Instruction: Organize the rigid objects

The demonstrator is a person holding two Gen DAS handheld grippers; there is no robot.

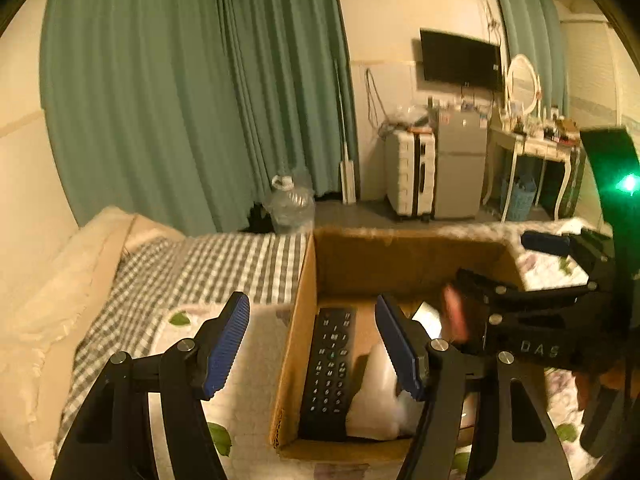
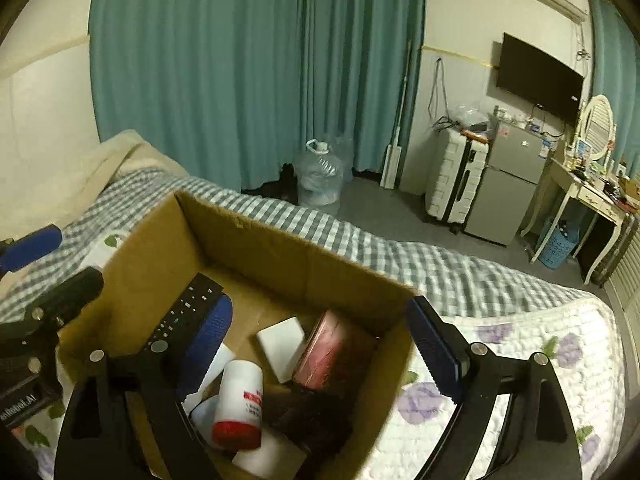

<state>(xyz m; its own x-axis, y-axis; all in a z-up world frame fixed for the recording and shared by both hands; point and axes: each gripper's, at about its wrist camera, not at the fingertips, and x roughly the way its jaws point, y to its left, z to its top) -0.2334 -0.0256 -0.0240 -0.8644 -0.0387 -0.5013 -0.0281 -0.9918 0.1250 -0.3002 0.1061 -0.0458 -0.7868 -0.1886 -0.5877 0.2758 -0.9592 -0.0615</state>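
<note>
An open cardboard box (image 2: pixel 280 248) stands on the bed; it also shows in the left wrist view (image 1: pixel 304 288). Inside lie a black remote control (image 1: pixel 330 368), seen also in the right wrist view (image 2: pixel 188 304), a white bottle with a red cap (image 2: pixel 240 408), a white block (image 2: pixel 282 346), a pink object (image 2: pixel 332 350) and a dark object (image 2: pixel 312 420). My left gripper (image 1: pixel 312 354) is open and empty above the box's left wall. My right gripper (image 2: pixel 320 354) is open and empty above the box. The pink object looks blurred.
The box rests on a bed with a floral quilt (image 2: pixel 520 360) and a checked blanket (image 2: pixel 400 252). A pillow (image 1: pixel 52 280) lies at the left. Beyond the bed are a water jug (image 2: pixel 320 180), suitcase (image 2: pixel 456 180), small fridge (image 2: pixel 508 188) and dressing table (image 2: pixel 580 196).
</note>
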